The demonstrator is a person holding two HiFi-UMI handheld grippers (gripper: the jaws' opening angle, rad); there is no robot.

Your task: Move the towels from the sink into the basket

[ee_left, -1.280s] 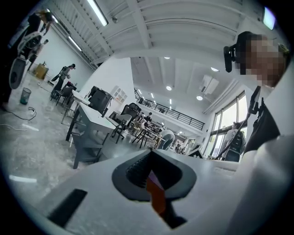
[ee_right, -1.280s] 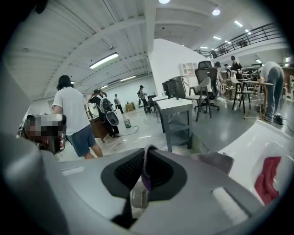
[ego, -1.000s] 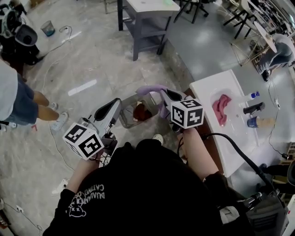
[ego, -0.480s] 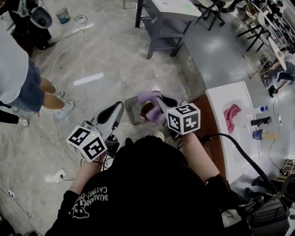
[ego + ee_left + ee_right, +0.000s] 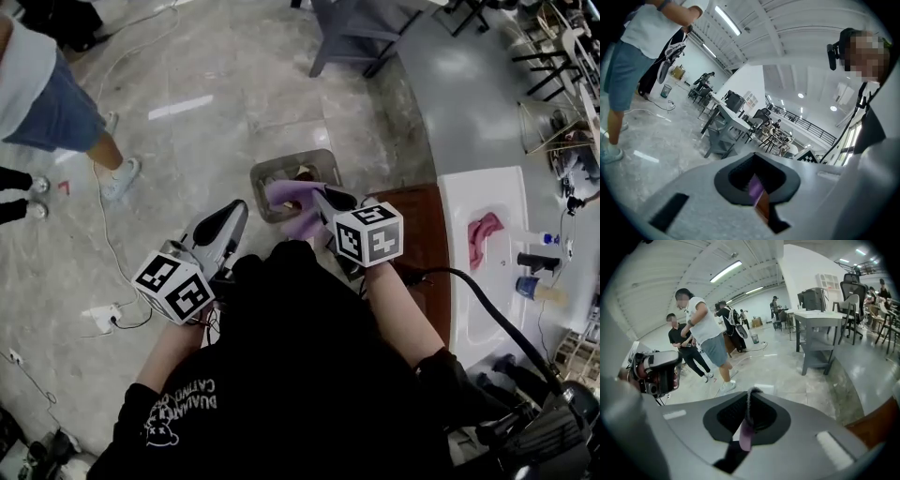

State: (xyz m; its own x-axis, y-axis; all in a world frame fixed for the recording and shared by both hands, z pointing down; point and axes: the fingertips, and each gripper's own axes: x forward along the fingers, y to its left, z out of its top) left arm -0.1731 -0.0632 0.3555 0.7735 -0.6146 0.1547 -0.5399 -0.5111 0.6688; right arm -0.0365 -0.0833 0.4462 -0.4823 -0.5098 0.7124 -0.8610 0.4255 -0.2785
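Note:
In the head view my right gripper (image 5: 323,200) is shut on a purple towel (image 5: 292,204), which hangs over the near rim of the grey basket (image 5: 289,157) on the floor. In the right gripper view a strip of that purple towel (image 5: 746,425) is pinched between the closed jaws of the right gripper (image 5: 747,416). A pink towel (image 5: 483,234) lies in the white sink (image 5: 476,305) at the right. My left gripper (image 5: 233,212) hovers left of the basket, jaws together and empty. In its own view the left gripper (image 5: 757,193) shows only a thin slit.
A brown cabinet (image 5: 414,225) stands between basket and sink. A black faucet (image 5: 536,260), a blue cup (image 5: 525,286) and a small bottle sit behind the sink. A person (image 5: 47,103) stands at the upper left. A grey table (image 5: 361,37) and floor cables (image 5: 108,317) are nearby.
Both grippers have come down toward the floor. The purple towel, held the whole time, has moved from beside the basket to hang over its near rim.

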